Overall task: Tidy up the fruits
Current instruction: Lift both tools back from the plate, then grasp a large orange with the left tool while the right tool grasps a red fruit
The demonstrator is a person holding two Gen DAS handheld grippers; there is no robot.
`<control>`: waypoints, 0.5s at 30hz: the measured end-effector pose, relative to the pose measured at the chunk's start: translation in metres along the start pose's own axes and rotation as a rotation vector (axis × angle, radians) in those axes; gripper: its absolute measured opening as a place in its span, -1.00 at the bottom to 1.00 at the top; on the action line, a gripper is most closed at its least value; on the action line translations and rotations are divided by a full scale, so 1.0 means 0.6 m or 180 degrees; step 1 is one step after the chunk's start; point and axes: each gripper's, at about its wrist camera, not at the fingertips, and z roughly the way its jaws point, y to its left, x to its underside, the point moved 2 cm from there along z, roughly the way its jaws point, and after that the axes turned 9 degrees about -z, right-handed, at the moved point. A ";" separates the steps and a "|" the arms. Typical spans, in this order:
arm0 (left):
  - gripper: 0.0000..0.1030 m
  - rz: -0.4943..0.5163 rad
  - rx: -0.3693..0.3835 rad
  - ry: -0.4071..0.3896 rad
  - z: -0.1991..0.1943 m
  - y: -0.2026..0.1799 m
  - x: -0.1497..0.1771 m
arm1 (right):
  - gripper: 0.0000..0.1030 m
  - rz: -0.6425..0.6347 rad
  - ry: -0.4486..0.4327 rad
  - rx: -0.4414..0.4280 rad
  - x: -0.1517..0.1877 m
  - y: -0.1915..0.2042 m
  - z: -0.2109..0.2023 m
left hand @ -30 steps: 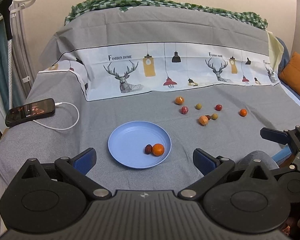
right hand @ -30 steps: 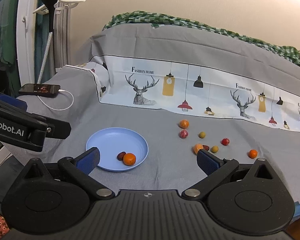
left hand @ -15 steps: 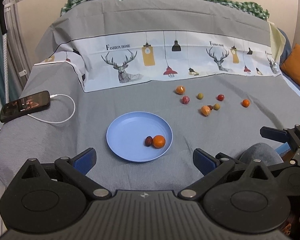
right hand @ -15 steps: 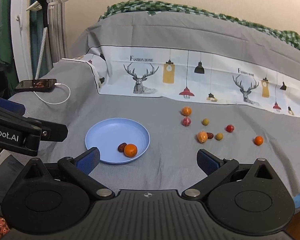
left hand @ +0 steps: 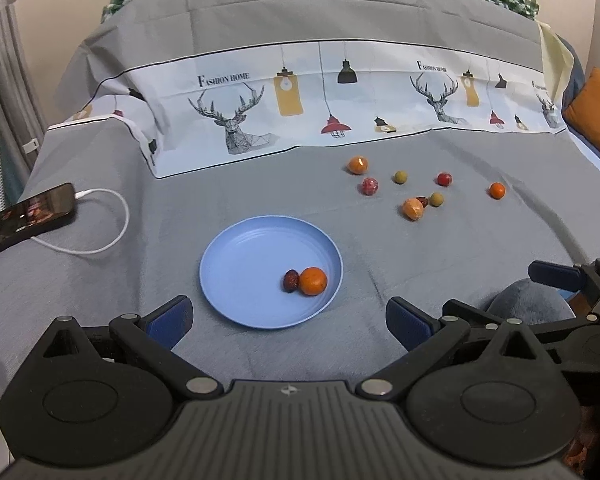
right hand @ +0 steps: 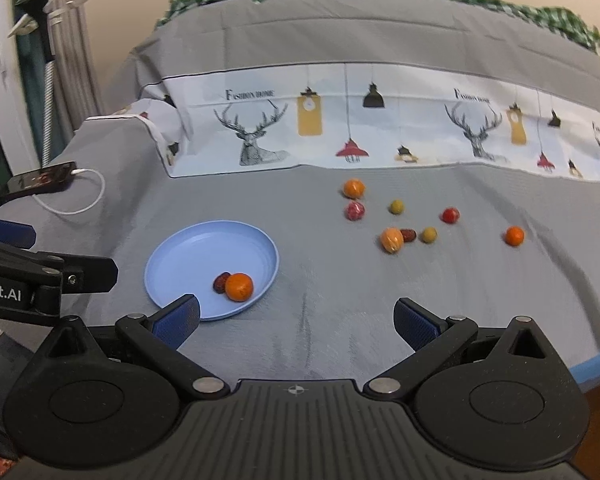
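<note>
both the left tool (left hand: pixel 287 320) and right tool (right hand: pixel 296 320) gape wide and empty, the round blue plastic plate (right hand: pixel 188 248) just ahead, so the small loose fruits (right hand: pixel 392 239) farther ahead-right may roll across the soft grey bedsheet (right hand: pixel 340 312) if nudged.

"FASHION HOME" on printed cloth (left hand: pixel 300 100); "bot.AI" on left gripper (right hand: pixel 40 280).

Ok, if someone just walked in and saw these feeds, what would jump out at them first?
Probably the blue plate on the grey cloth, holding an orange fruit with a dark red one touching it. Next, the loose cluster of small fruits scattered on the cloth beyond and to the right of the plate. Both tongs, left and right, are open and empty.
</note>
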 end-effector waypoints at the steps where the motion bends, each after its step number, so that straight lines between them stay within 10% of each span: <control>1: 0.99 0.0004 0.0007 0.0013 0.006 -0.004 -0.003 | 0.98 0.0038 0.0021 0.0008 0.001 -0.005 0.004; 15: 0.99 0.0073 0.0179 0.0174 0.139 -0.112 -0.080 | 0.98 0.0419 0.0110 0.0650 -0.003 -0.172 0.069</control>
